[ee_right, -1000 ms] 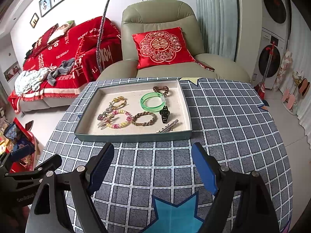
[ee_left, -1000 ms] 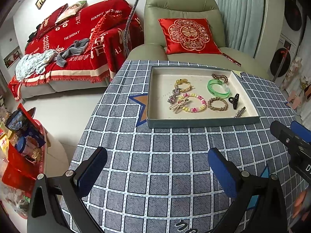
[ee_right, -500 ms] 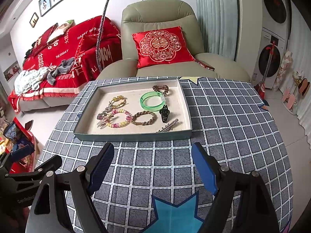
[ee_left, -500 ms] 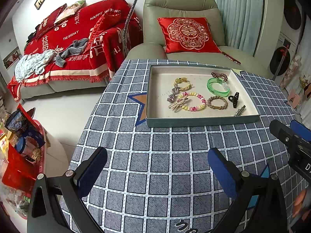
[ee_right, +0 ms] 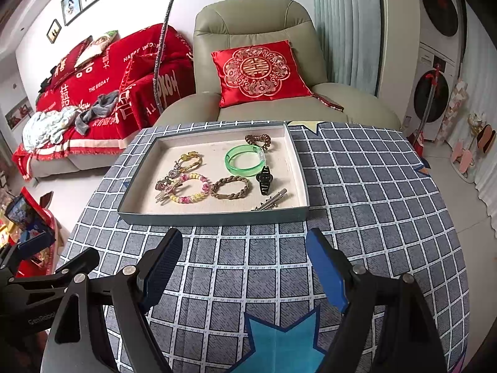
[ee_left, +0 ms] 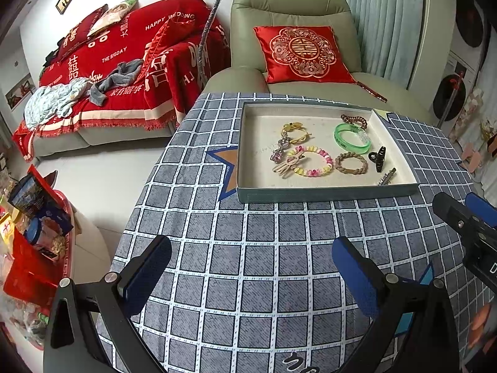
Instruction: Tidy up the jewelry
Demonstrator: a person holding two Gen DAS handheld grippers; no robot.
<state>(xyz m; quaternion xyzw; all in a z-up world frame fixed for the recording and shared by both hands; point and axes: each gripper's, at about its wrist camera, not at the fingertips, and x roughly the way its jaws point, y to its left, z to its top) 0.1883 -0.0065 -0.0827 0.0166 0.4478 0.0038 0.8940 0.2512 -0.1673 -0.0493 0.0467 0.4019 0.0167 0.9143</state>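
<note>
Both spread wide, holding nothing: left claw point(ee_left: 251, 267) and right claw point(ee_right: 243, 261), low over the tabletop point(ee_right: 357, 186). Ahead, jewelry point(ee_right: 192, 188) all lying inside the tray point(ee_right: 214, 216). Fits sorting finished or pending alike.

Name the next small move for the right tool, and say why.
Probably ease the right tool forward over the tray's near wall toward the silver hair clip. Both tools are open and hold nothing, every piece lies in the tray, and that clip is nearest its fingers.
</note>
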